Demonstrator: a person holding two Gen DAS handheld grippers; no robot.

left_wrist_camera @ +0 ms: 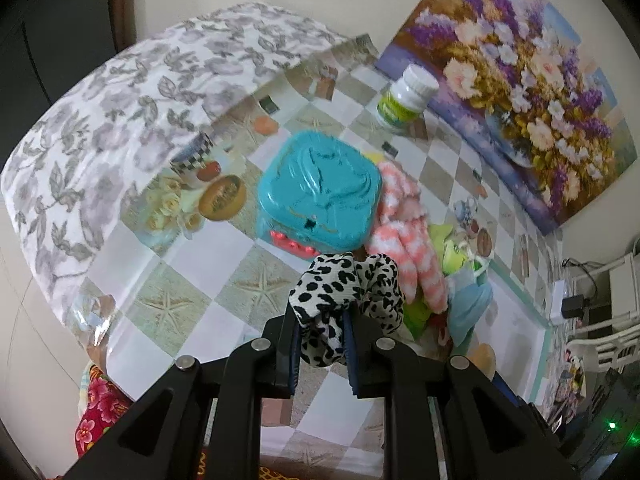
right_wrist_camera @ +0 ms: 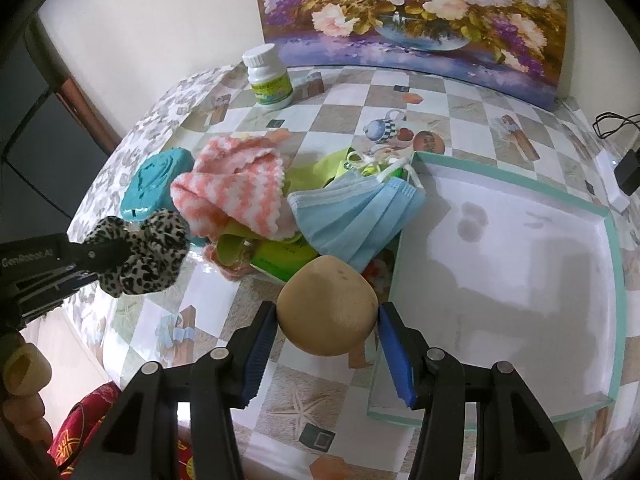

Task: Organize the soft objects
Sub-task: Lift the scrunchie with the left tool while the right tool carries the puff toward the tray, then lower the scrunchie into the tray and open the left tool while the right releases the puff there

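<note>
Your left tongs [left_wrist_camera: 322, 334] are nearly closed, with both blue pads pinching the leopard-print scrunchie [left_wrist_camera: 344, 296]; the right wrist view shows the same scrunchie [right_wrist_camera: 140, 254] held above the tabletop [right_wrist_camera: 332, 120], off to the left of the pile. Your right tongs [right_wrist_camera: 326, 322] stand about half open, clamped from both sides on a tan round sponge [right_wrist_camera: 328, 306] (it looks like a soft puff, its surface slightly speckled). The sponge sits between the blue pads, just in front of the pile and beside the near left corner of the white tray [right_wrist_camera: 520, 248] with the mint-green rim.

The rest of the soft things lie heaped in the middle of the tabletop: a pink-and-white striped fuzzy cloth [right_wrist_camera: 236, 188], a blue face mask [right_wrist_camera: 356, 212] draped to its right and touching the tray's left edge, and some lime-green fabric [right_wrist_camera: 320, 172] under both. A teal lidded box [left_wrist_camera: 320, 192] stands just left of the striped cloth. Farther back, a white bottle with a green label [right_wrist_camera: 268, 76] stands upright near the flower painting [right_wrist_camera: 420, 12], which leans against the wall.
</note>
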